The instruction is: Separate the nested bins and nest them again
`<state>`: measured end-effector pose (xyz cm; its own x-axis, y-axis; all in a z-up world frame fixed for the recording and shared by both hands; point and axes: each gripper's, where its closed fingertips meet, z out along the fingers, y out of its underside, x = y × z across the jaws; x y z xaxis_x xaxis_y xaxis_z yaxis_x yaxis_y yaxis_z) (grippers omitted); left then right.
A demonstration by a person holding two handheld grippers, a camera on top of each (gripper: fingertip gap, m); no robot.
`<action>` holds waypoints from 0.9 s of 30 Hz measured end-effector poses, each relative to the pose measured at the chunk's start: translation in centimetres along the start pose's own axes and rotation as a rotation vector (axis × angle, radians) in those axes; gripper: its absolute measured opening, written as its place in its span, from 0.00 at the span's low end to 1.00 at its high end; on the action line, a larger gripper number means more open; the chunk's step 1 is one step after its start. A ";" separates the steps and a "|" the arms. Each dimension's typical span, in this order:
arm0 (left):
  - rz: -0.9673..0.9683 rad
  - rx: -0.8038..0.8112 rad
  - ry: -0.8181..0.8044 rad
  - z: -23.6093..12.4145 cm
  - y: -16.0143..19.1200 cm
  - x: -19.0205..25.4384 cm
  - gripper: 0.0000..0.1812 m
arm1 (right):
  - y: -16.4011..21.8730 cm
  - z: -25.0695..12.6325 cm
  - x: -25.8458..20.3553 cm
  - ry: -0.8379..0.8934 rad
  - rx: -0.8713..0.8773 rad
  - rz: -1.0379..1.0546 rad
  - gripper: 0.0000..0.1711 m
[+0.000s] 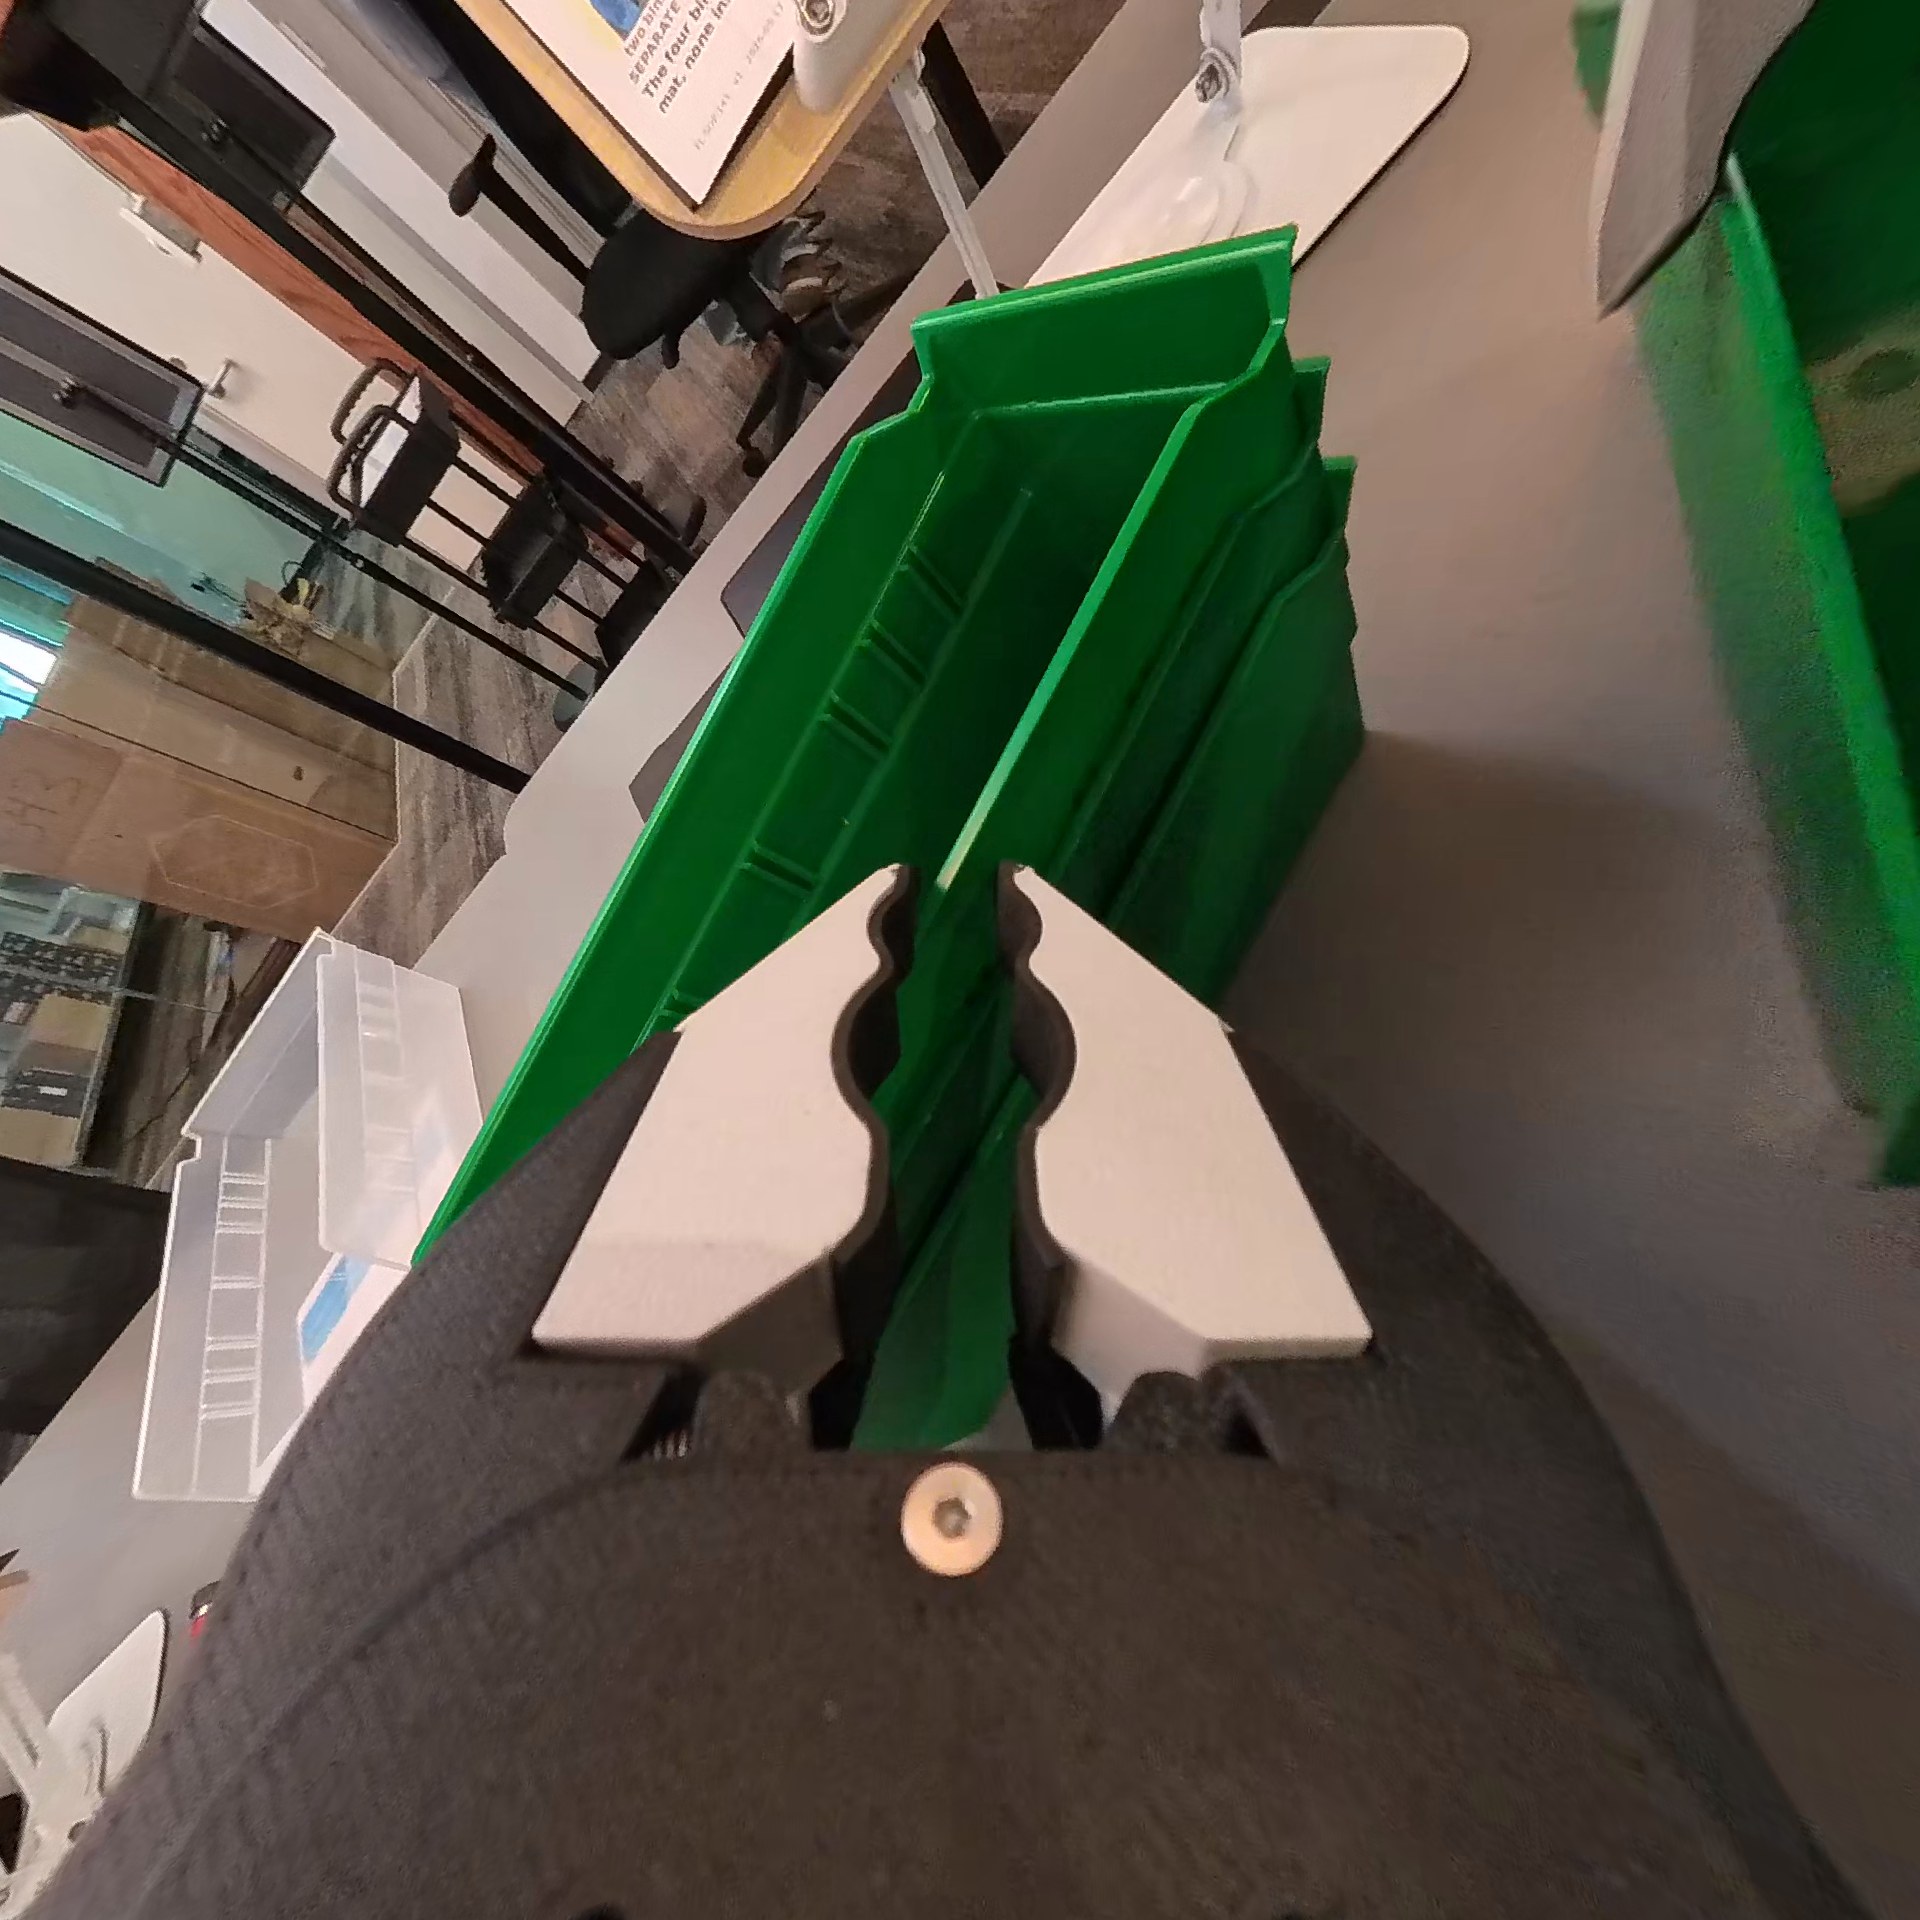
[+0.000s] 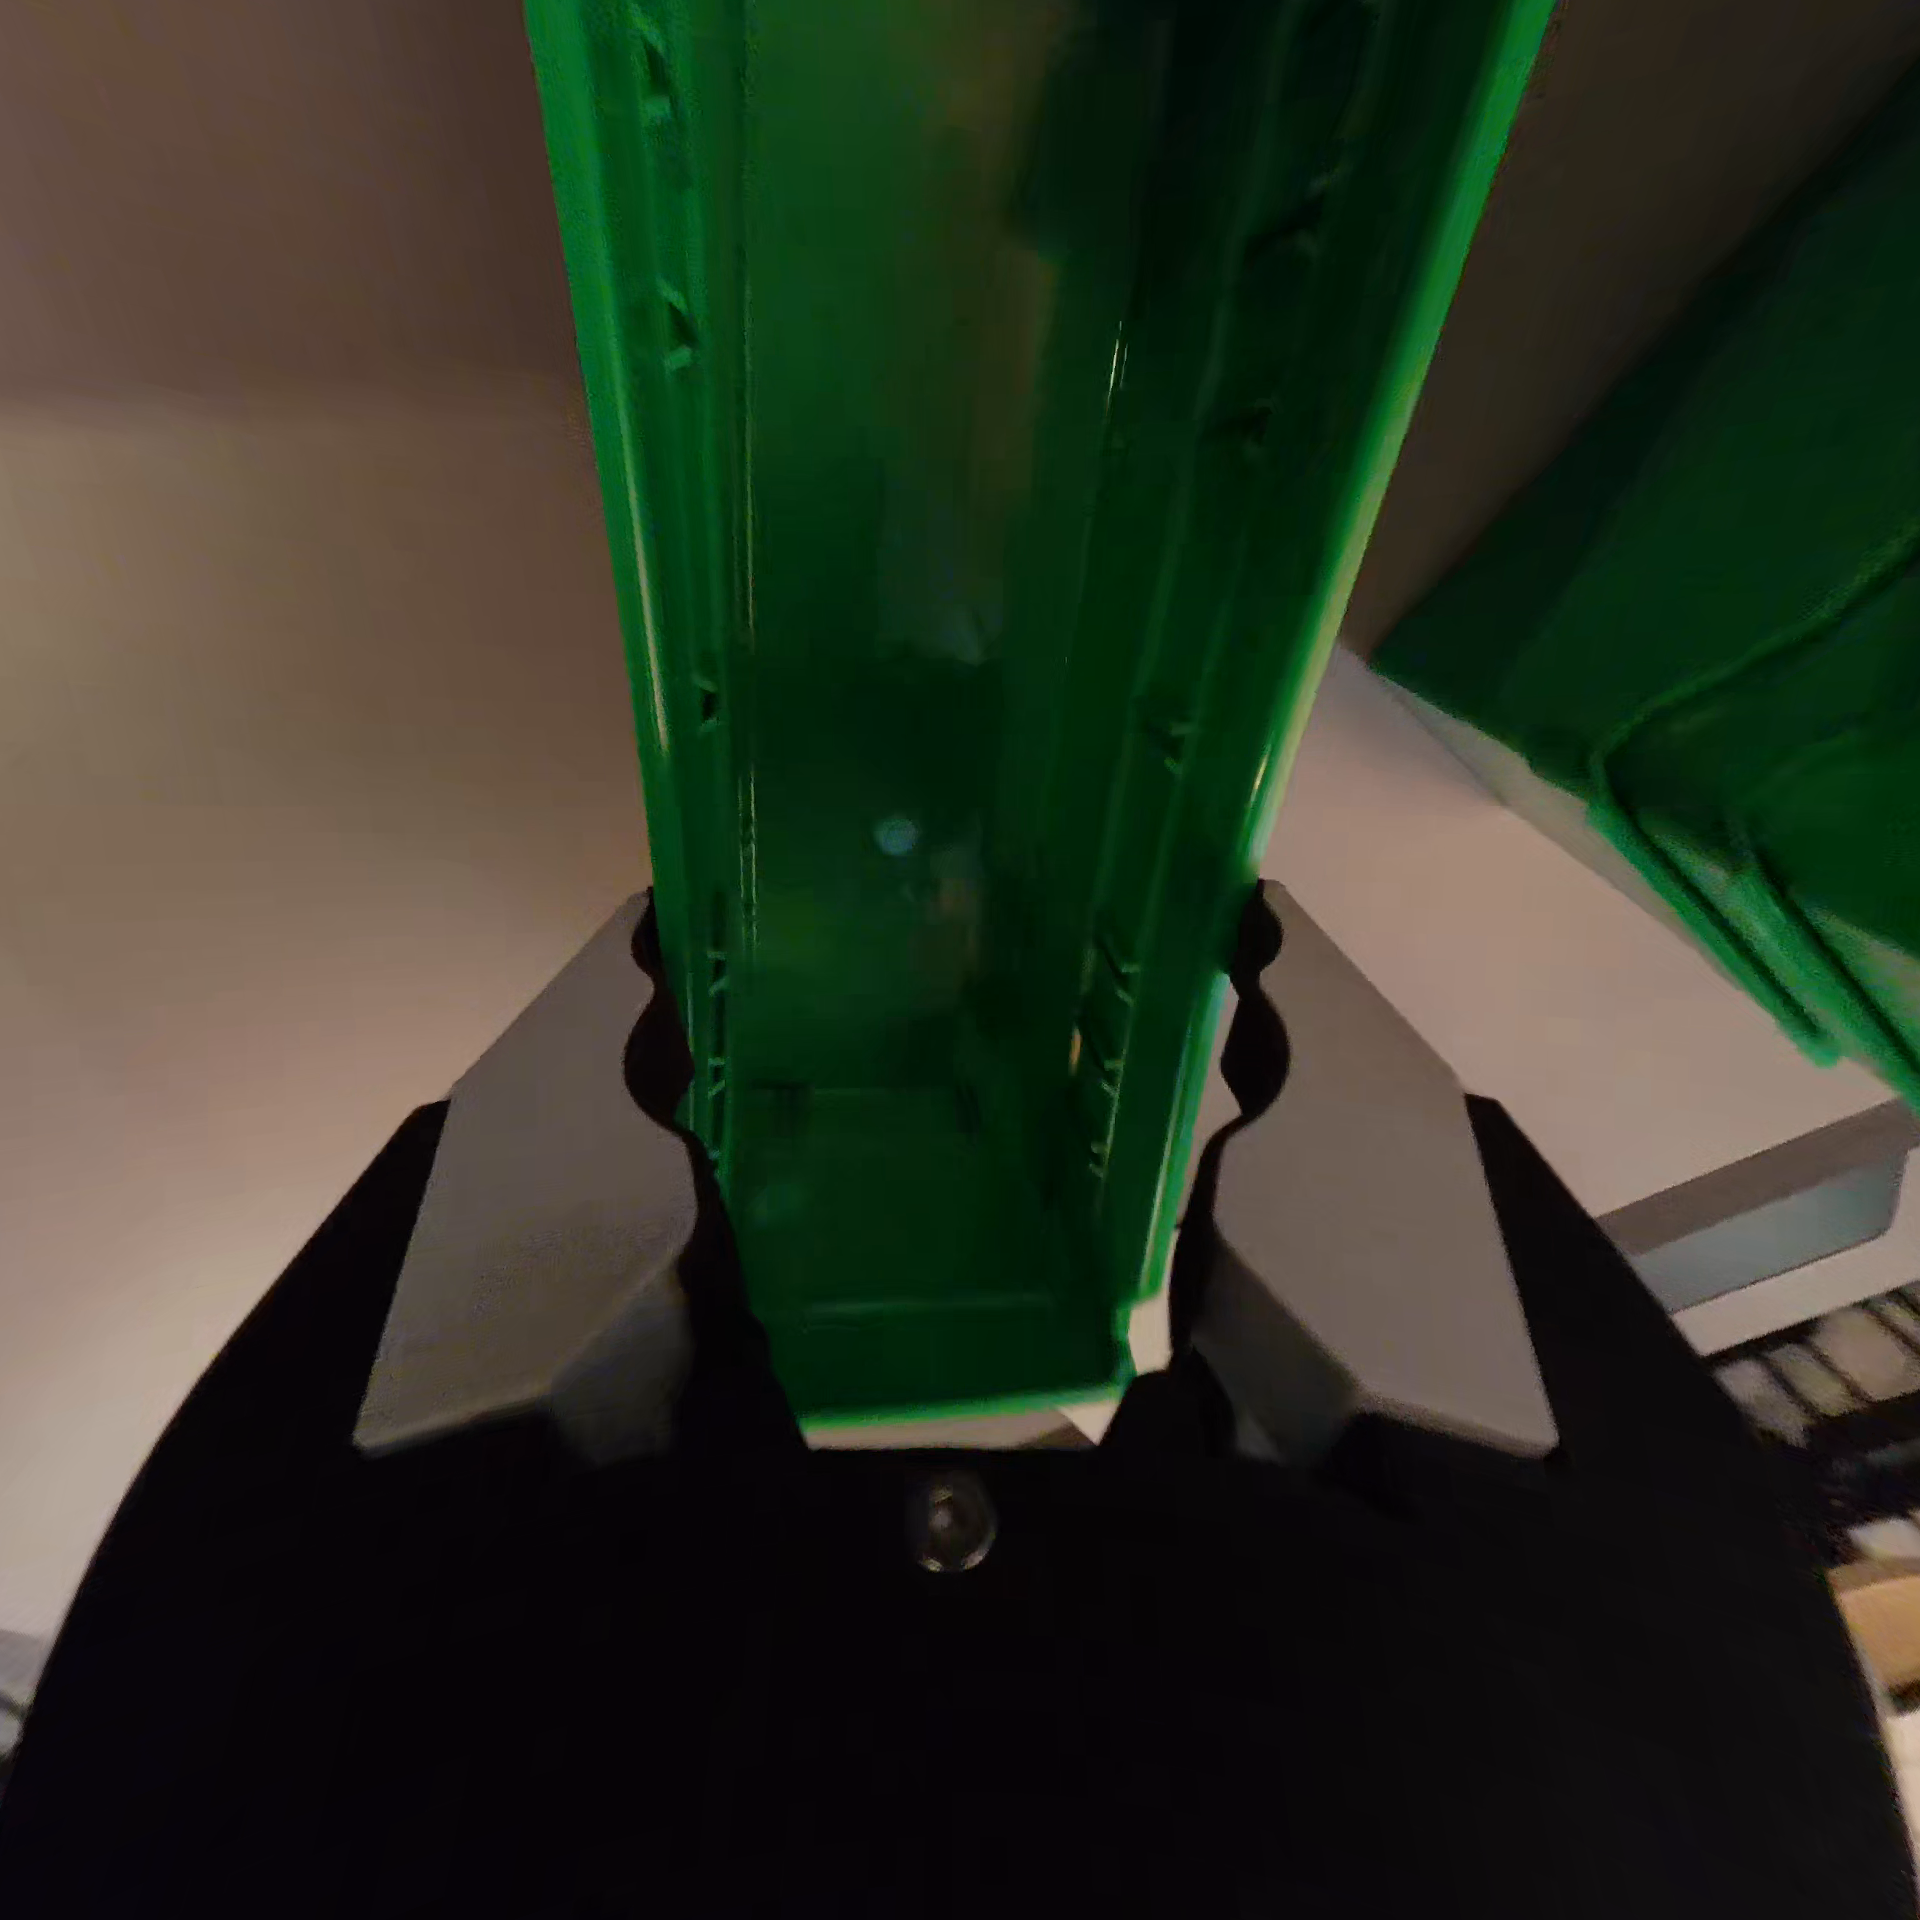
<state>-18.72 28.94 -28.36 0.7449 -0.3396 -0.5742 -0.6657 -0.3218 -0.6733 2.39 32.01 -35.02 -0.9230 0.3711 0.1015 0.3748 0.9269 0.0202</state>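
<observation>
Single green bin [image 2: 935, 644] blurred, far end cut off. Right tool [image 2: 951, 914] half closed, gripping its side walls. Left tool [image 1: 956, 883] nearly closed, pinching a side wall of the nested green bins [image 1: 1039, 623] near the worktop [image 1: 1507, 987] edge.

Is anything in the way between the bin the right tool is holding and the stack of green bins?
Nothing visible. The right tool grips a single green bin. Beside it, the stack, held at its wall by the left tool, has an empty top bin.
</observation>
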 end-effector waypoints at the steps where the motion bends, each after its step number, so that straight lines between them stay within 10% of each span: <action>1: -0.003 0.001 0.003 0.0 0.0 0.0 0.08 | 0.4 0.4 0.1 0.002 -0.046 -0.055 0.61; 10: 0.000 0.000 0.003 0.0 0.0 0.1 0.09 | 2.9 1.0 4.3 0.104 -0.343 -0.377 0.70; 16: 0.000 0.006 0.021 -0.1 0.0 0.5 0.14 | 2.1 -2.3 3.9 0.086 -0.323 -0.228 0.79; 27: 0.162 0.088 0.031 -3.4 -1.4 3.2 0.14 | -4.1 -9.7 13.8 0.215 0.174 0.327 0.75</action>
<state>-15.54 25.28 -27.61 0.6259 -0.4080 -0.6647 -0.7693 -0.1826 -0.6122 -11.01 32.79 -24.09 -0.7119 0.6439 0.2803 0.6075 0.7649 -0.2141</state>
